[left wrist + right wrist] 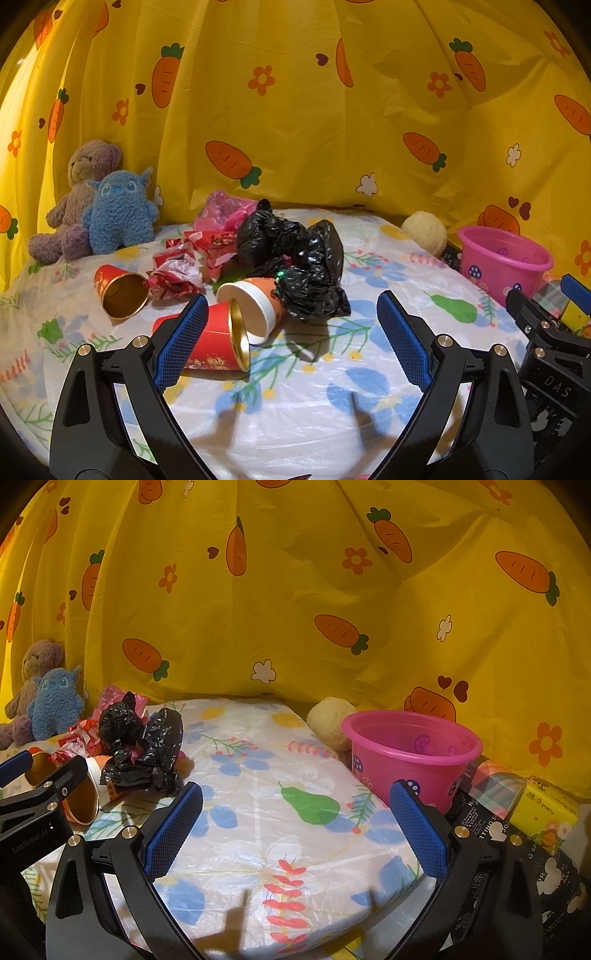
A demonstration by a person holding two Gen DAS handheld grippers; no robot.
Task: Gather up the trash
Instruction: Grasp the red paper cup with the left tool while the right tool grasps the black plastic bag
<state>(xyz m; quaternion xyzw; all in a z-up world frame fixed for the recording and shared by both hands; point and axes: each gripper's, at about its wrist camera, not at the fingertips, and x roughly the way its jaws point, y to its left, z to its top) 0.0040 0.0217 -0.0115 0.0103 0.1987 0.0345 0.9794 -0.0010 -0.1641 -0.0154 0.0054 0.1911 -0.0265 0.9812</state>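
Observation:
A heap of trash lies on the flowered table cover (pixel 295 387): a crumpled black plastic bag (pixel 295 258), red wrappers (pixel 184 266), a pink bag (pixel 225 210), two red cups with gold insides (pixel 120 295) (pixel 218 339) and an orange-and-white cup (pixel 251 306), all on their sides. My left gripper (pixel 291 328) is open and empty, just in front of the heap, its left finger next to the near red cup. My right gripper (pixel 295 823) is open and empty over the cover. A pink bucket (pixel 410 753) stands at the right, also in the left wrist view (pixel 502 258).
A brown teddy bear (pixel 77 192) and a blue plush (pixel 118 210) sit at the back left. A cream ball (pixel 328 723) lies behind the bucket. A yellow tissue pack (pixel 546 808) and printed black sheet (pixel 491 830) lie right of the bucket. A yellow carrot curtain (pixel 295 92) closes the back.

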